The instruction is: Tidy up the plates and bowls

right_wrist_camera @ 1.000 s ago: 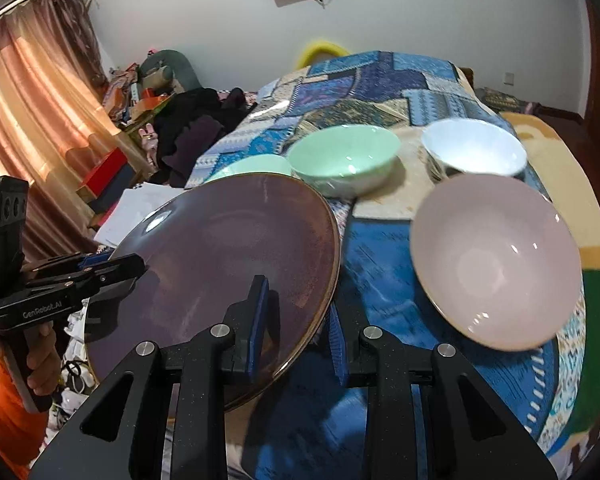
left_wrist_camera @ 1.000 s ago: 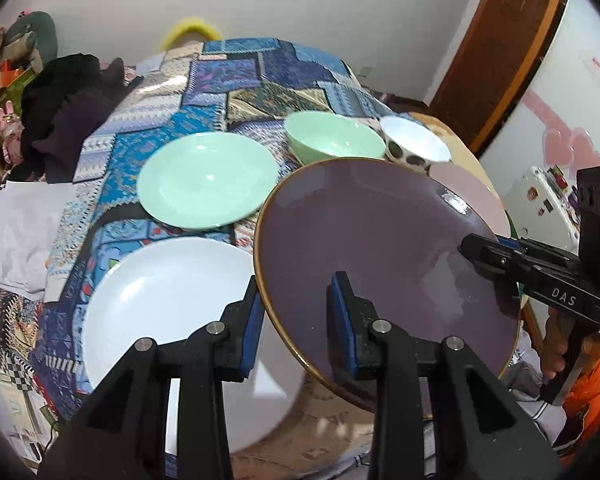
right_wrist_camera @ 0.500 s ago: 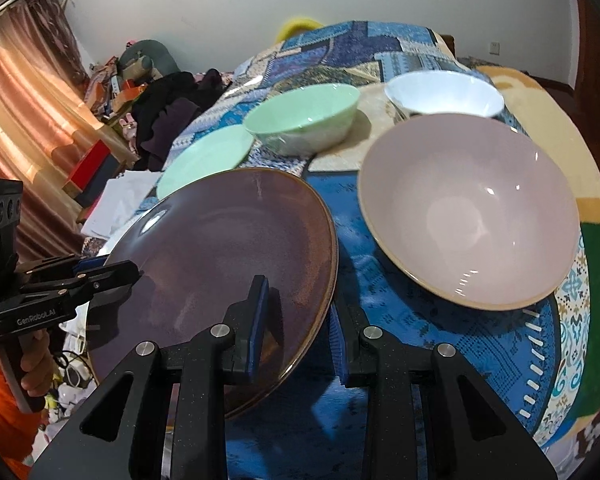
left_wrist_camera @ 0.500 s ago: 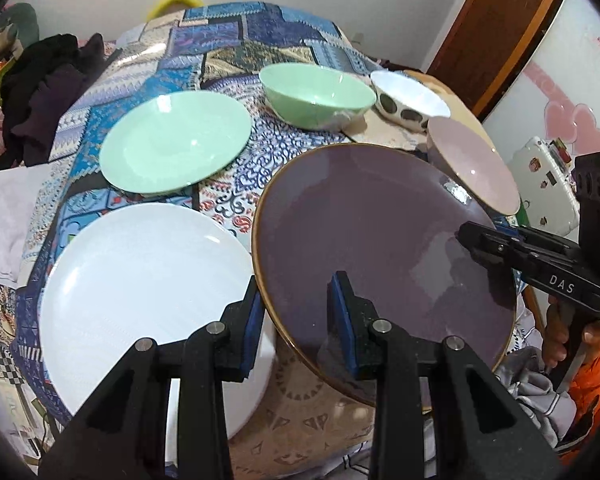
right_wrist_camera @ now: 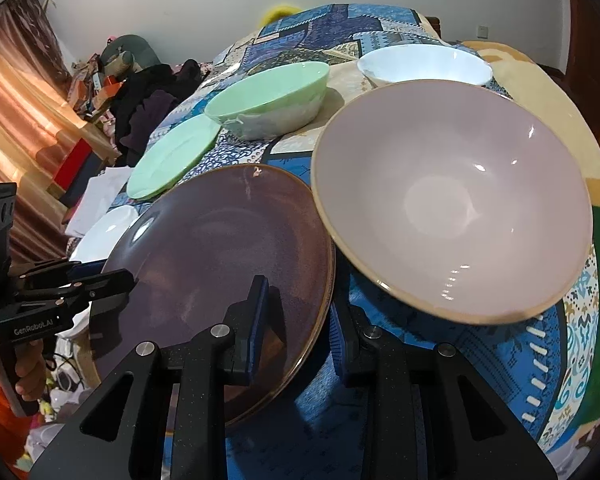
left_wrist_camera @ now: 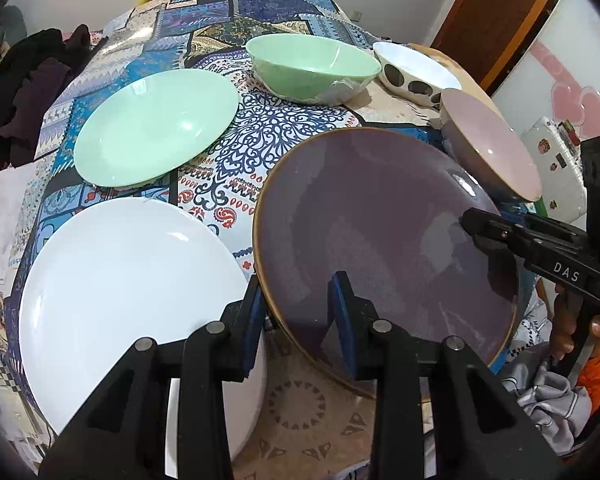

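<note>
Patchwork blue bedding (left_wrist_camera: 260, 4) covers the bed where the dishes are laid out, with a white wall and a brown door (left_wrist_camera: 496, 20) behind. Both hand-held grippers clamp one purple plate (left_wrist_camera: 380, 232), held tilted above the cloth near the bed's close edge. The left gripper (left_wrist_camera: 298, 320) has its blue pads closed on the plate's near-left rim; the right gripper (right_wrist_camera: 296, 320) pinches the opposite rim, its jaws nearly together. Each tool appears in the other's camera, gripped by a hand (right_wrist_camera: 30, 368) beside an orange sleeve whose wearer is cut off at the frame edge.

Whether the plate's low edge touches the bedding cannot be told, since the grippers' black arms block it. The plate itself hides part of the patterned cloth and the near rim of the pink bowl (right_wrist_camera: 456, 204) just beside it. A white plate (left_wrist_camera: 128, 300) lies to its other side, its near edge covered by the left gripper. Farther back sit a green plate (left_wrist_camera: 156, 128), a green bowl (left_wrist_camera: 312, 66) and a white bowl with dark spots (left_wrist_camera: 416, 76). Dark clothes (left_wrist_camera: 32, 88) are heaped at the bed's far-left side; the clutter beyond them, before an orange curtain (right_wrist_camera: 16, 108), is too blurred to identify.
</note>
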Available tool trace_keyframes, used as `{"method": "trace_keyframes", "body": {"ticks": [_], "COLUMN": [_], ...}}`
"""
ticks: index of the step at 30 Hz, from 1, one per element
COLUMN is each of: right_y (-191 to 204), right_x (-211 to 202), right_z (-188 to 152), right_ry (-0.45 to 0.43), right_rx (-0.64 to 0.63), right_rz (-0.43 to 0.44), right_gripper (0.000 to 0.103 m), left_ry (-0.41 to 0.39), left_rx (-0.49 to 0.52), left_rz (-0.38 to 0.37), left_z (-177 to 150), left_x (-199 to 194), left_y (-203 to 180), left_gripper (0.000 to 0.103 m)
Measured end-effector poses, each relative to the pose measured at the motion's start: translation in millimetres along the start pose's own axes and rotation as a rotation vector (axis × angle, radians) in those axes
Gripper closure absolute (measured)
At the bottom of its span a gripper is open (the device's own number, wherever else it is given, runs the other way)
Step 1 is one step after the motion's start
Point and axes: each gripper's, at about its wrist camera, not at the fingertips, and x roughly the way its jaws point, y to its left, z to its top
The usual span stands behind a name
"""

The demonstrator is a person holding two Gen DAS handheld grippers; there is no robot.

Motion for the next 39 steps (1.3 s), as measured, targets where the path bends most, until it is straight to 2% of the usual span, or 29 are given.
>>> {"method": "trace_keyframes", "body": {"ticks": [11, 22, 27, 30, 34, 39], "right_y": [1, 13, 32, 48, 72, 94], "right_x": [-3, -34, -51, -58, -60, -48], "right_z": [2, 1, 7, 13, 22, 35], "right_ry": [0.013, -0.018, -0.063, -0.094, -0.135, -0.132], "right_rx": [-0.004, -0.046, -0.087, -0.125, -0.175, -0.208], "right_rz": [-0.030, -0.036, -0.022, -0.002, 0.018, 0.077], "right_gripper": [0.075, 0.071, 0.070, 0.068, 0.056, 0.053], "left_ry": [0.003, -0.101, -0.160, -0.218, -0.273, -0.327], "left_rx": [-0.007, -0.029, -0.051, -0.067, -0.098, -0.148], "left_rz": [-0.013, 0.001, 0.030, 0.068, 0.111, 0.189], "left_z": [2, -7, -17, -23, -32, -43], "left_x": [2, -45, -73, -93, -114, -134], "left_y": [4, 11, 19, 26, 41, 64], "left_gripper": [0.070, 0.068, 0.058, 0.046, 0.037, 0.026]}}
